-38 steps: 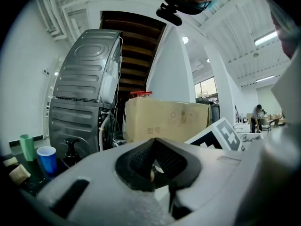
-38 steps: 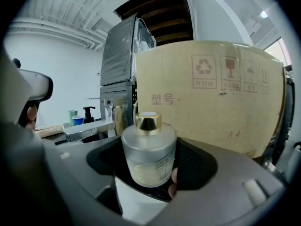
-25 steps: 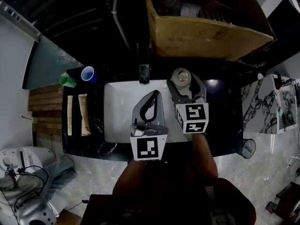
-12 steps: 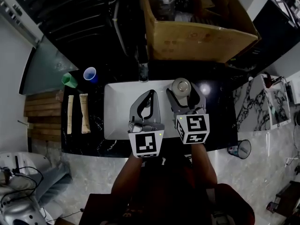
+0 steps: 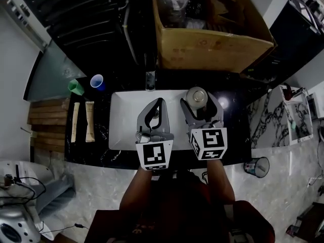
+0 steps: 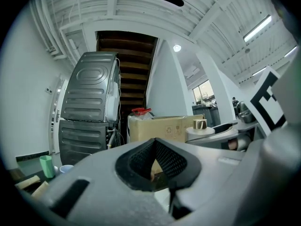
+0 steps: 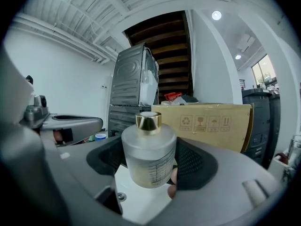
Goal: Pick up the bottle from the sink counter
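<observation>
Glass bottle has come up off the sink counter, so we got it: right gripper hugs it, left gripper shut, empty.

white sink at centre frame, left gripper over it with jaw tips together, right gripper just right of it, jaws around a round bottle, cardboard box above, blue cup and green cup at left

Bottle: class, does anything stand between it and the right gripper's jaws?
Nothing visible does. The bottle sits between the jaws of the right gripper, which close against its two sides.
</observation>
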`<state>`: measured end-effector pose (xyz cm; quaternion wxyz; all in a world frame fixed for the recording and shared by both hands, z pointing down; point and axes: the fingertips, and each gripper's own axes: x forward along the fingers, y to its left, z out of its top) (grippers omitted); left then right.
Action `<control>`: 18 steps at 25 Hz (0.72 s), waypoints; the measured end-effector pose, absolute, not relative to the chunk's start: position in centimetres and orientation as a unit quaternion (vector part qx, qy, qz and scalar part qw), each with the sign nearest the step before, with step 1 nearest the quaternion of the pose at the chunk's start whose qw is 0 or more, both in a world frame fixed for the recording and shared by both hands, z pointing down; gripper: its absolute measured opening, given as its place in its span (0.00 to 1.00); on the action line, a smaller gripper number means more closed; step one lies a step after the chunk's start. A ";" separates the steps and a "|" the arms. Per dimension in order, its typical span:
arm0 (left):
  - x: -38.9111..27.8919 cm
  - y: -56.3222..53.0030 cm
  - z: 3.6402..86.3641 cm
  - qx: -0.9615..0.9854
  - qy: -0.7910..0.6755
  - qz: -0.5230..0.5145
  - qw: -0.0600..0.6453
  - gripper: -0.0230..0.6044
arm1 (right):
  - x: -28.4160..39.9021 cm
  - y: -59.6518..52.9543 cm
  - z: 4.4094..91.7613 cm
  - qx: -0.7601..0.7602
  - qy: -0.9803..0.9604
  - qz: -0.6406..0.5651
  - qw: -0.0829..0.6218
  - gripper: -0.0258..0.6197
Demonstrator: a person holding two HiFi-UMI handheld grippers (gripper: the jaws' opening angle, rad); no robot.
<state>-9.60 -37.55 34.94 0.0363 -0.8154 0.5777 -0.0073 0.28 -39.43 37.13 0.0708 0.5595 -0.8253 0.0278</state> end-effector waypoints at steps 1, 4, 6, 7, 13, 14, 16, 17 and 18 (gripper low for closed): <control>-9.3 -37.6 34.9 -0.814 0.579 -0.008 0.037 0.04 | 0.7 -39.4 36.9 0.559 -0.826 0.027 0.069 0.55; -8.2 -37.7 34.5 -0.811 0.583 -0.005 0.044 0.04 | 2.1 -39.4 36.4 0.560 -0.826 0.025 0.061 0.55; -7.1 -37.7 34.0 -0.810 0.584 -0.001 0.059 0.04 | 3.2 -39.3 36.1 0.562 -0.825 0.025 0.052 0.55; -6.6 -37.7 34.0 -0.809 0.584 -0.003 0.063 0.04 | 3.7 -39.2 35.9 0.563 -0.825 0.025 0.048 0.55; -3.9 -37.3 32.9 -0.807 0.586 -0.004 0.079 0.04 | 6.3 -38.8 34.8 0.559 -0.828 0.023 0.030 0.55; -3.5 -37.3 32.6 -0.805 0.587 -0.002 0.086 0.04 | 6.7 -38.6 34.6 0.558 -0.829 0.021 0.026 0.55; -2.7 -37.0 32.2 -0.801 0.591 0.001 0.092 0.04 | 7.4 -38.4 34.3 0.553 -0.832 0.017 0.019 0.55; -2.3 -36.9 32.2 -0.800 0.594 -0.001 0.091 0.04 | 7.7 -38.2 34.2 0.550 -0.835 0.016 0.017 0.55; -1.9 -36.7 32.0 -0.798 0.596 -0.003 0.092 0.04 | 8.0 -38.1 34.1 0.547 -0.837 0.016 0.014 0.55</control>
